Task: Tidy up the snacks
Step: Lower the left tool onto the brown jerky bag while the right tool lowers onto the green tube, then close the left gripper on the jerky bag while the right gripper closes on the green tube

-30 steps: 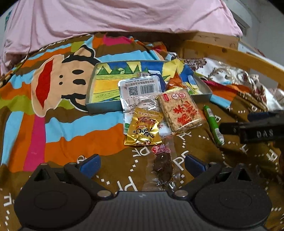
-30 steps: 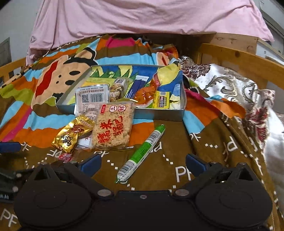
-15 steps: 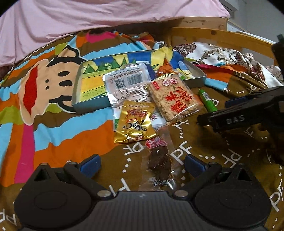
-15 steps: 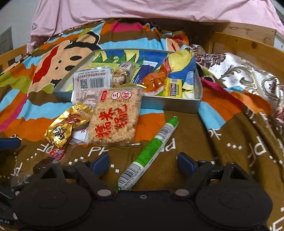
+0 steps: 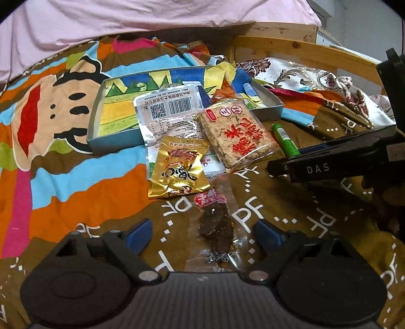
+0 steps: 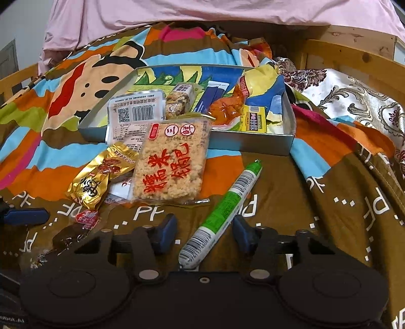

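A clear packet of dark jerky (image 5: pixel 216 227) lies on the brown quilt between the blue pads of my left gripper (image 5: pixel 203 235). Its jaws are closing and the pads stand clear of the packet. A green sausage stick (image 6: pixel 222 210) lies slanted between the pads of my right gripper (image 6: pixel 205 232). These jaws are closing too, and a gap still shows on the left side. Ahead lie a rice crisp packet (image 6: pixel 172 169), a gold packet (image 6: pixel 101 177) and a white barcode packet (image 6: pixel 134 114). The last leans on the tin box (image 6: pixel 253 141), which holds several snacks.
The right gripper's black body (image 5: pixel 329 164) reaches in from the right of the left wrist view. A wooden bed frame (image 6: pixel 349 58) and a floral cloth (image 6: pixel 354 101) border the right side. A pink sheet (image 5: pixel 152 20) lies behind the box.
The right gripper's jaws have narrowed around the green sausage stick and moved closer to it. The left gripper's jaws have come in slightly around the jerky packet.
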The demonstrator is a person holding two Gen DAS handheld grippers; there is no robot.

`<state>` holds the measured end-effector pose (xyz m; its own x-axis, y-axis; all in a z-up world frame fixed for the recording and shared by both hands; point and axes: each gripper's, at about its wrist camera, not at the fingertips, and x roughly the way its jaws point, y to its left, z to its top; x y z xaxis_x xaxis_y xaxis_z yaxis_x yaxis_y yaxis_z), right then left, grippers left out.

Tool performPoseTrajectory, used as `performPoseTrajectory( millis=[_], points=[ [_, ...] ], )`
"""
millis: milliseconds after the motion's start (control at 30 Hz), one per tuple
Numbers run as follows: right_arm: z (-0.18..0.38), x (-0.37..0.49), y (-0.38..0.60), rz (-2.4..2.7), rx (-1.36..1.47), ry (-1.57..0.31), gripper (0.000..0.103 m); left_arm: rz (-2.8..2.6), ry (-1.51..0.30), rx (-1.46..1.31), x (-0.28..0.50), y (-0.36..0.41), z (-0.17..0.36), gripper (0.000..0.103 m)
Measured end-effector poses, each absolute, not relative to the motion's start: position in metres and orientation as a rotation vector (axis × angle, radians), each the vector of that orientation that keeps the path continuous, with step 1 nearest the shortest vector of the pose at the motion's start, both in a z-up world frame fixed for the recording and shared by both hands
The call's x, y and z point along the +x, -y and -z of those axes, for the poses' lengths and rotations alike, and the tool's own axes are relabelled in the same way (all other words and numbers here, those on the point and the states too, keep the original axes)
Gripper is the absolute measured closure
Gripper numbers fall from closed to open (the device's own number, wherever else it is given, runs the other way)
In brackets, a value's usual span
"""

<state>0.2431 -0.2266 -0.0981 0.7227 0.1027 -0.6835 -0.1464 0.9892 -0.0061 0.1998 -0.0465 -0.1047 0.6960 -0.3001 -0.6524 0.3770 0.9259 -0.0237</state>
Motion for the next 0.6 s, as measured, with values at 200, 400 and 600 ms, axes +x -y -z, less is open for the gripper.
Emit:
performPoseTrajectory(
  millis=[200, 400, 600],
  points=[
    [0.092, 0.234, 0.235, -0.127, -0.014, -0.788, 0.071, 0.394, -0.722, 0.052, 0.202, 0.04, 0.102, 0.035],
    [0.082, 0.213, 0.24, -0.149, 0.023, -0.83, 0.074, 0.415, -0.738, 0.051, 0.204, 0.045, 0.099, 0.048],
    [0.082, 0.211, 0.235, -0.169, -0.014, -0.832, 0.067, 0.416, -0.79, -0.026, 0.218, 0.041, 0.103, 0.048]
  ],
)
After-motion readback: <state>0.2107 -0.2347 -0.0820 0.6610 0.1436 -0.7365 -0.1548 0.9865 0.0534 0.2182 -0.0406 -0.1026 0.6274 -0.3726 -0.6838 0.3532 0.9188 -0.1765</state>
